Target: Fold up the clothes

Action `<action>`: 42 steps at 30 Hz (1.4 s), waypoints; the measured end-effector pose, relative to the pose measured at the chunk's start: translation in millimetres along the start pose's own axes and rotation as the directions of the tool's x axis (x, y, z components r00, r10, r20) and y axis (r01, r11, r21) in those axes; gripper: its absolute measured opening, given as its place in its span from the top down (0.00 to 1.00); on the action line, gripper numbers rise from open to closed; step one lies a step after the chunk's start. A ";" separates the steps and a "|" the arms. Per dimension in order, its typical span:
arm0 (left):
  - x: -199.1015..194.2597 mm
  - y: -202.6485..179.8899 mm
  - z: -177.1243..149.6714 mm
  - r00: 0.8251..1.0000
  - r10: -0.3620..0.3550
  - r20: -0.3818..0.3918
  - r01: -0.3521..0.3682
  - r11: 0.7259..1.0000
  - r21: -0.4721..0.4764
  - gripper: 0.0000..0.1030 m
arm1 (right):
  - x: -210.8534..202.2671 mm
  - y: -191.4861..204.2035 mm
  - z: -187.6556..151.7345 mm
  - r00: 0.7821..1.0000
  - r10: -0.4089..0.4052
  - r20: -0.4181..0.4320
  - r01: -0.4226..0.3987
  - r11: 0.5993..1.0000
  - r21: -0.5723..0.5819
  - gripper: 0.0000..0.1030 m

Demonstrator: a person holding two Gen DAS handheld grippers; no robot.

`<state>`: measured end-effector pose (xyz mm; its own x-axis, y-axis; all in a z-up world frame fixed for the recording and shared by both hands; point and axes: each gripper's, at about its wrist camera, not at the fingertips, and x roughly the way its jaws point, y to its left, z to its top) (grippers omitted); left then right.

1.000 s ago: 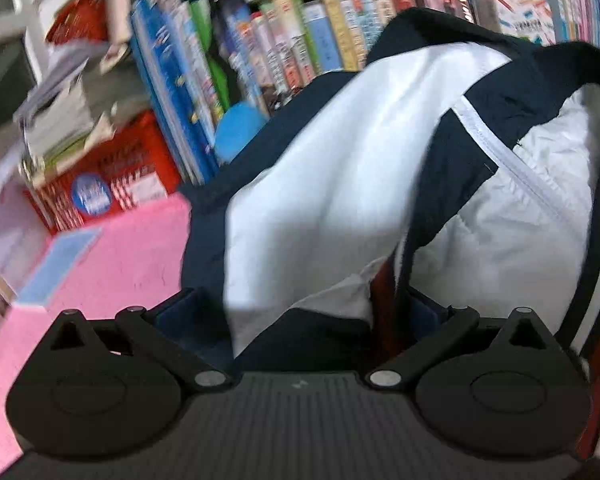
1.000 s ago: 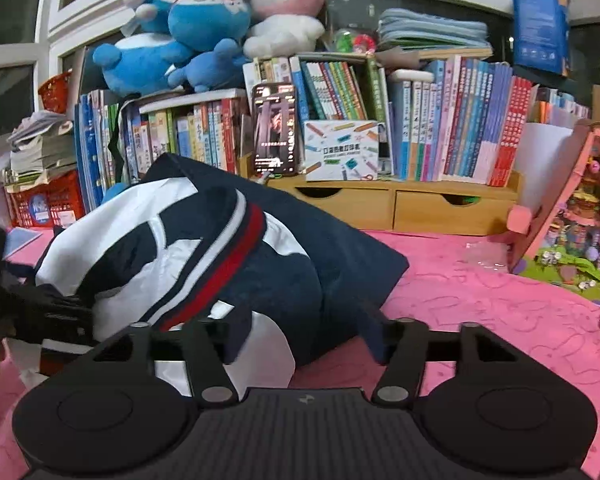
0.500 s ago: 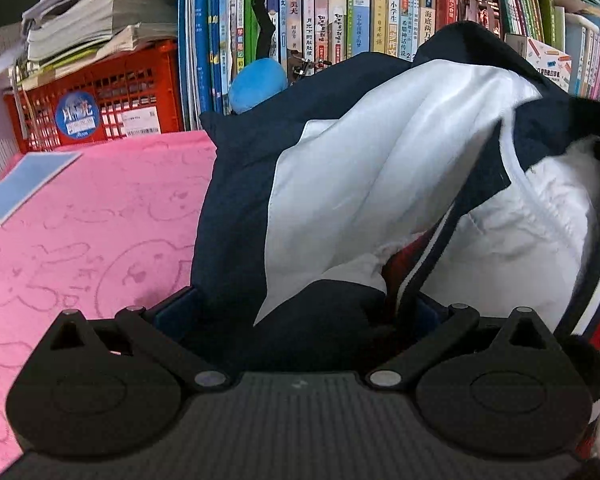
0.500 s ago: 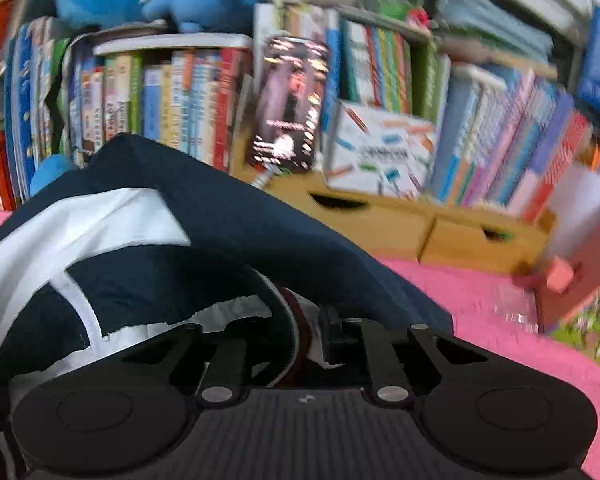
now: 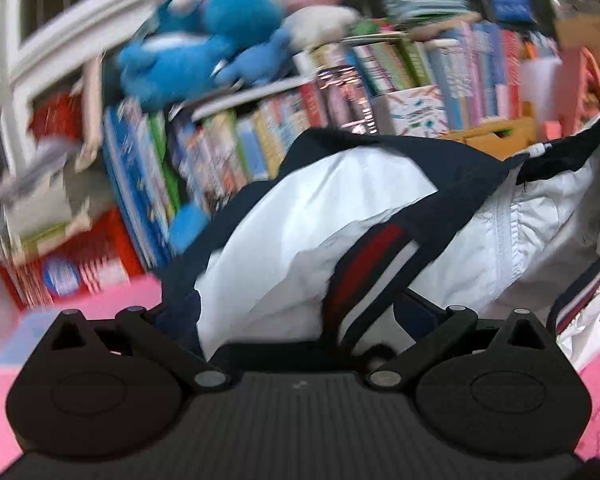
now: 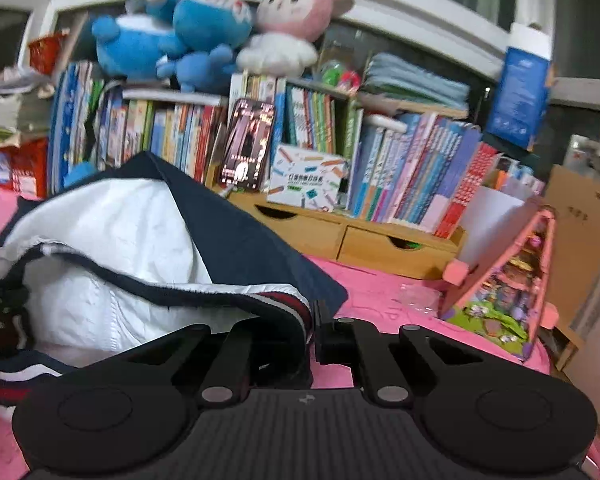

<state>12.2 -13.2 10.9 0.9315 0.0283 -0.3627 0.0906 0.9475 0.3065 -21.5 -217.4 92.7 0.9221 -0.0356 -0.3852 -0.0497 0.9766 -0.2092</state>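
A navy and white jacket (image 5: 340, 208) with a red and white striped hem lies bunched on the pink cover (image 5: 100, 300). In the left wrist view my left gripper (image 5: 298, 312) has its jaws wide apart, packed full with a thick fold of the jacket. The right wrist view shows the same jacket (image 6: 120, 232) at the lower left. My right gripper (image 6: 312, 332) is closing its jaws, nearly together, and they pinch the striped hem. The fabric stretches leftward from that pinch.
A wooden drawer unit (image 6: 380, 244) stands behind the jacket, under rows of books (image 6: 420, 176), with a lit phone (image 6: 246, 144) leaning on them. Plush toys (image 6: 204, 24) sit on top. At the right is a pink toy house (image 6: 512, 280), at the left a red basket (image 5: 80, 264).
My right gripper went from wide open beside the jacket to nearly shut on its striped hem. Both views have swung and tipped upward; the left gripper has kept its bundle of fabric.
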 end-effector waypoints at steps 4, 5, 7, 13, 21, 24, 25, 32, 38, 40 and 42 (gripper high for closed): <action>6.8 -11.5 6.5 0.998 0.057 -0.040 -0.056 0.998 0.038 0.00 | -28.6 -8.6 -18.5 1.000 0.023 0.014 -0.023 1.000 0.003 0.90; 7.4 -7.8 4.3 0.994 0.091 -0.054 -0.089 0.995 0.047 0.00 | -34.4 -10.8 -24.8 1.000 0.024 0.013 -0.024 1.000 0.001 0.90; 3.1 5.5 -1.8 0.987 0.136 -0.084 -0.132 0.990 0.046 0.00 | -39.5 -19.5 -40.5 0.999 0.033 -0.011 -0.033 0.999 0.007 0.90; -53.9 52.1 -20.7 0.983 0.129 -0.131 -0.131 0.991 -0.010 0.00 | -42.8 -22.7 -77.0 0.995 0.086 -0.058 -0.085 0.996 0.015 0.87; -142.2 93.4 -41.3 0.977 0.100 -0.191 -0.115 0.991 -0.071 0.00 | -61.6 -2.7 -94.4 0.986 0.159 -0.048 -0.162 0.985 -0.054 0.81; -150.9 97.2 -61.5 0.964 0.069 -0.256 -0.088 0.994 -0.064 0.00 | -66.3 -4.5 -105.0 0.981 0.176 -0.080 -0.181 0.982 -0.061 0.73; -151.9 98.4 -68.7 0.959 0.064 -0.277 -0.084 0.995 -0.060 0.00 | -66.9 -5.4 -109.4 0.980 0.177 -0.092 -0.183 0.981 -0.064 0.71; -147.2 101.1 -94.9 0.940 0.031 -0.341 -0.070 0.993 -0.100 0.00 | -69.1 -5.2 -134.9 0.971 0.176 -0.161 -0.190 0.979 -0.075 0.68; -168.6 96.5 -81.4 0.959 0.041 -0.281 -0.073 0.992 -0.102 0.00 | -89.2 -14.5 -137.9 0.977 0.144 -0.155 -0.157 0.984 -0.079 0.64; -179.3 93.8 -74.0 0.970 0.061 -0.235 -0.079 0.995 -0.066 0.00 | -99.9 -17.0 -135.4 0.983 0.128 -0.132 -0.140 0.987 -0.084 0.64; -175.8 91.9 -74.8 0.970 0.057 -0.236 -0.069 0.997 -0.043 0.00 | -100.7 -19.1 -136.8 0.984 0.121 -0.132 -0.134 0.987 -0.094 0.61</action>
<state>-169.5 92.7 37.0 0.8255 0.1568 -0.5421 0.0108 0.9561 0.2929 -165.9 -261.5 12.5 0.8503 0.0551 -0.5233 -0.2086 0.9483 -0.2391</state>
